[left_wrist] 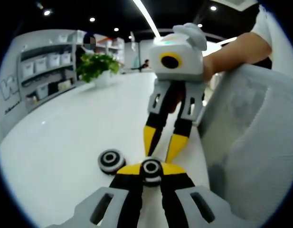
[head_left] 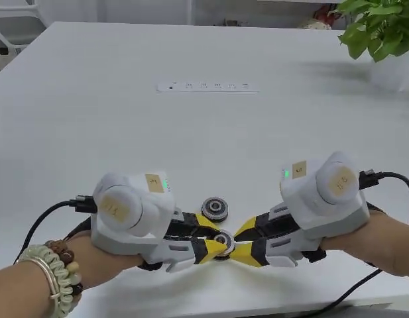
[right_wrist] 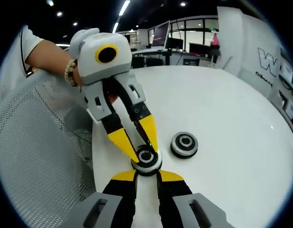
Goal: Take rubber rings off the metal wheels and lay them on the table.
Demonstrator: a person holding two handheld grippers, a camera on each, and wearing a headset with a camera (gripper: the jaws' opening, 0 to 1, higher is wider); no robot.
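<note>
My left gripper (head_left: pixel 212 238) is clamped on a small metal wheel (left_wrist: pixel 151 168), one yellow tip on each side of it; my right gripper (right_wrist: pixel 147 176) faces it head-on, jaws a little apart, tips right at the same wheel (whether they actually pinch it, I cannot tell); a second wheel (right_wrist: pixel 184 144) lies on the white table (head_left: pixel 191 132) just beyond both sets of tips, apart from them, its black rubber ring (right_wrist: pixel 184 153) on it; each of my hands sits behind its gripper.
</note>
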